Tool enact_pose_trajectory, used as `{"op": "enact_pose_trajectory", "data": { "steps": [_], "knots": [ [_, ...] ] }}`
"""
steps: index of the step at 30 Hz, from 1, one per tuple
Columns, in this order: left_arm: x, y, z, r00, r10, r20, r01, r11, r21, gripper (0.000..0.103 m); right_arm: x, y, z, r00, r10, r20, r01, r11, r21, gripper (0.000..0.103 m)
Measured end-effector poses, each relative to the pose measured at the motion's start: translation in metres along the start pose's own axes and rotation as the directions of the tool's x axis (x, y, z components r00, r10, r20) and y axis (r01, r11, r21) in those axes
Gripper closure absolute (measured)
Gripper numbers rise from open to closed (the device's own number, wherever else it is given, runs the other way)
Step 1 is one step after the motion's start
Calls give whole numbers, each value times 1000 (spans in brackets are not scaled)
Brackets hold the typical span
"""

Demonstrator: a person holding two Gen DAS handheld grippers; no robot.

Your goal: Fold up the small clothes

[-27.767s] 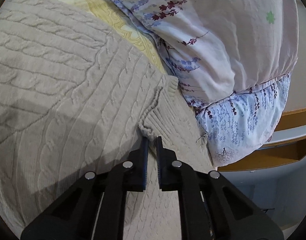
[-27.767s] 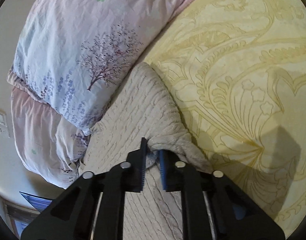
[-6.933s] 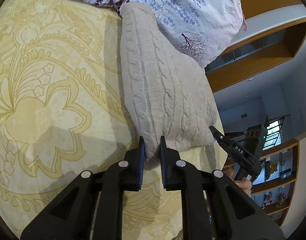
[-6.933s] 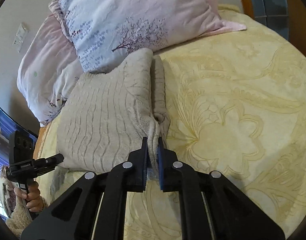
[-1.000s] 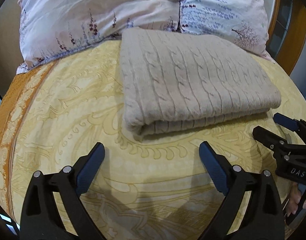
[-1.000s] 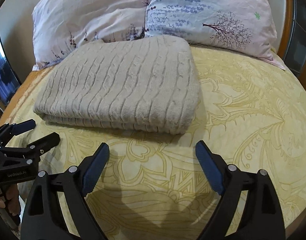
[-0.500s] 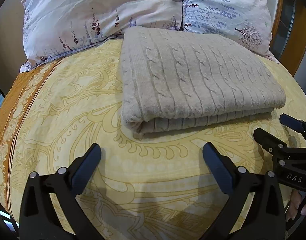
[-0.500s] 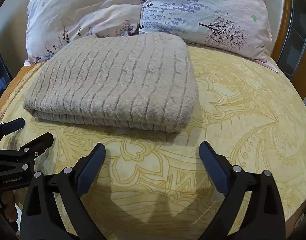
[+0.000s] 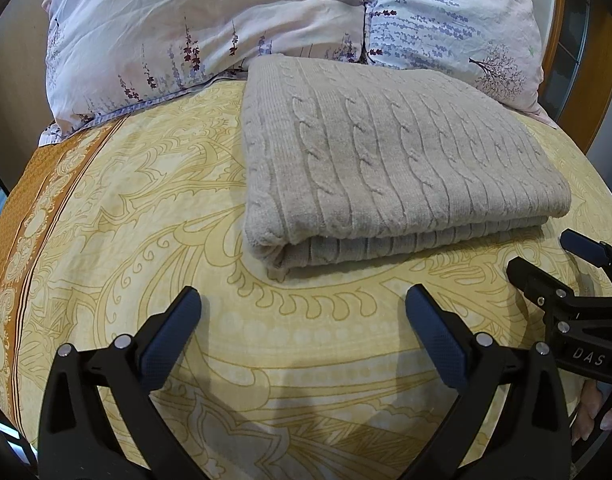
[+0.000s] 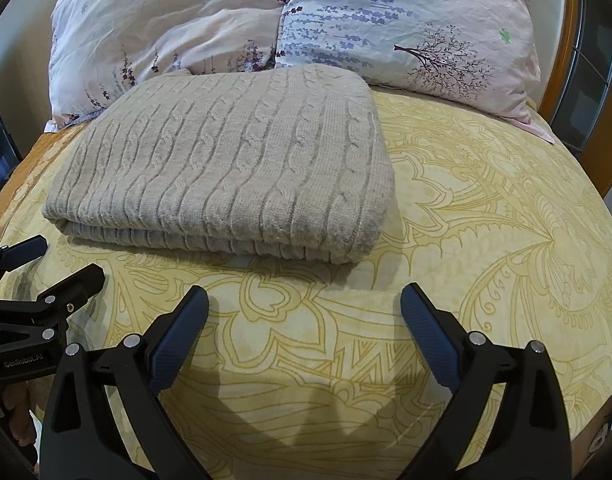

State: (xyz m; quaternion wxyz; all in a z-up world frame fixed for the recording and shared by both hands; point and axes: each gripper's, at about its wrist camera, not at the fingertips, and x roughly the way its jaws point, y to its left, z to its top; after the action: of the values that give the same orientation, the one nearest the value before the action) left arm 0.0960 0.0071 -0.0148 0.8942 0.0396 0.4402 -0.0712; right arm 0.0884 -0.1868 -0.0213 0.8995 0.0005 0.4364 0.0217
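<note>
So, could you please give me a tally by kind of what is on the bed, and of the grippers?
Sweater: 1, folded, beige cable knit
Pillows: 2, left pillow and right pillow
Grippers: 2, left gripper and right gripper, both open and empty
Total: 5

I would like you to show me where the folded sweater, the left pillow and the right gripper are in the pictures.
folded sweater [image 9: 390, 160], left wrist view, top cable-knit face.
left pillow [image 9: 193, 28], left wrist view, middle of its pale floral cover.
right gripper [image 10: 301, 320], right wrist view, midway between its open fingertips.
</note>
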Motion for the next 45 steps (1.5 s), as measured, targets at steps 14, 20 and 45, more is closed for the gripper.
{"op": "enact_pose_trajectory", "data": {
  "steps": [14,20,45],
  "knots": [
    [0,0,0,1000,0,1,0,1000,0,2,0,-1,0,1000,2,0,-2,1000,-3,4],
    [0,0,0,1000,0,1,0,1000,0,2,1,-2,0,1000,-1,-1,1,1000,-2,4],
    [2,1,2,1000,6,1,-6,1000,-9,2,0,-3,-1,1000,-1,-1,1,1000,-2,3]
  ]
}}
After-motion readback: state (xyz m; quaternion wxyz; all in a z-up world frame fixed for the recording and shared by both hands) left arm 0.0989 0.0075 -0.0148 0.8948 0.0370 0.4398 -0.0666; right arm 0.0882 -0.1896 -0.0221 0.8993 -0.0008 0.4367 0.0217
